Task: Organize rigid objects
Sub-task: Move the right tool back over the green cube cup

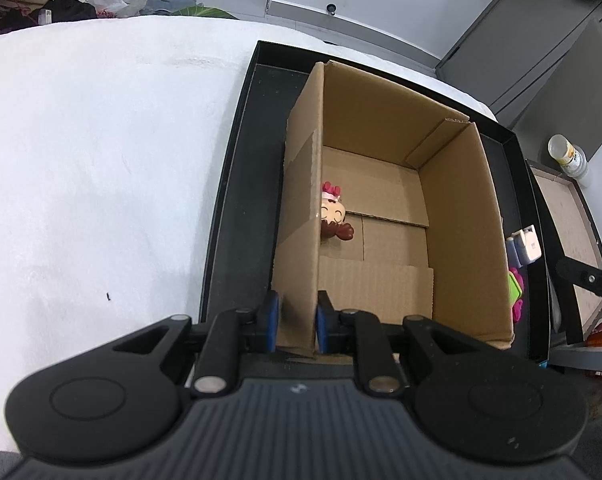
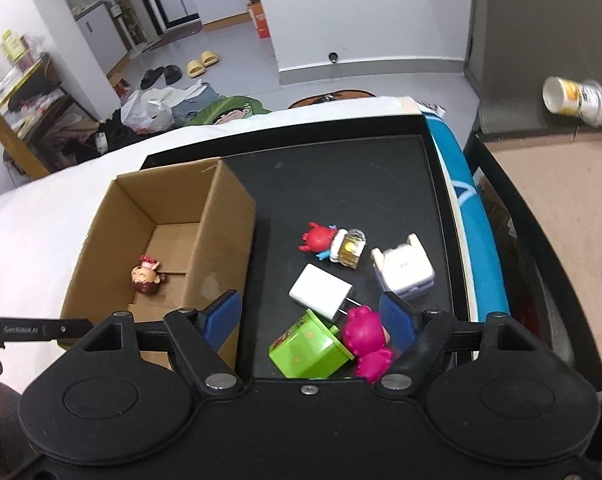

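Your left hand-held gripper [image 1: 297, 326] is pinching the near wall of the cardboard box [image 1: 453, 216], with 1 blue pad on each side of it. That keeps the box steady on the left part of the black tray [image 2: 341, 168]. 1 little doll [image 2: 146, 276] already lies on the box floor.

Your right hand-held gripper [image 2: 311, 318] has its jaws spread wide, with nothing pinched between them. It hangs over the near edge of the tray, right of the box. The right hand is the nearer one to the loose toys.

I think the next toy to take is the green block [image 2: 309, 350] or the pink figure [image 2: 367, 338]. They touch each other and lie just under the spread jaws. The white charger [image 2: 321, 290] lies just behind them, with its long side slanting toward the far left. The red figure [image 2: 319, 238] and the white cube [image 2: 405, 270] lie farther back.
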`<state>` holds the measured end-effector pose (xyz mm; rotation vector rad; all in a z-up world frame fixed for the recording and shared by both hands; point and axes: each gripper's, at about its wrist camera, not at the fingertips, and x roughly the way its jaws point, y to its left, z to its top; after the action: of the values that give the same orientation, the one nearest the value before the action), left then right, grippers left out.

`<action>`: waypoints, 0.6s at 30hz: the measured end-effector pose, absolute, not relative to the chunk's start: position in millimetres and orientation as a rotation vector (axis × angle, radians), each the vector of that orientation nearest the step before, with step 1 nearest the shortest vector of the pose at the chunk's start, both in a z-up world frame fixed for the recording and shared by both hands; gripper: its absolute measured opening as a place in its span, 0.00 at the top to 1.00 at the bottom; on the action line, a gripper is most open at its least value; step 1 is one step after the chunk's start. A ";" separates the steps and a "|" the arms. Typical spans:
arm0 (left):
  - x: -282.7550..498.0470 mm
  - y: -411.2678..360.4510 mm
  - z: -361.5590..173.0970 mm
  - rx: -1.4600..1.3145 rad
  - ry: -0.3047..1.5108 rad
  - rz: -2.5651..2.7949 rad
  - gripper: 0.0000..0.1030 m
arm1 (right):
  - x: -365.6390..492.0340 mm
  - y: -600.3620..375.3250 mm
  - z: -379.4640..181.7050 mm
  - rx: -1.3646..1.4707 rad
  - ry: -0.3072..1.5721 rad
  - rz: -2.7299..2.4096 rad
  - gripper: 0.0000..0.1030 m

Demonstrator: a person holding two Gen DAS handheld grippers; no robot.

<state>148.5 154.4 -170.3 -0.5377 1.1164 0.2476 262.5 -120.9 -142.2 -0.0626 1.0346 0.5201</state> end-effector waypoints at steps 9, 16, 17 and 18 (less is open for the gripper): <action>149.8 154.9 -171.3 -0.539 1.117 0.248 0.83 | 280.9 -133.8 -171.4 0.029 1.139 0.467 0.28; 151.4 155.0 -172.5 -0.540 1.119 0.246 0.83 | 280.9 -127.7 -184.7 0.002 1.190 0.470 0.29; 151.8 155.0 -172.8 -0.540 1.120 0.246 0.83 | 280.9 -126.9 -186.2 0.014 1.200 0.480 0.30; 151.9 155.1 -173.2 -0.540 1.121 0.245 0.83 | 281.5 -126.4 -187.4 0.025 1.206 0.487 0.32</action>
<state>151.9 155.1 -173.2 -0.5402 1.1208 0.2452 281.5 -126.4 -187.4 0.0249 1.2058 0.4874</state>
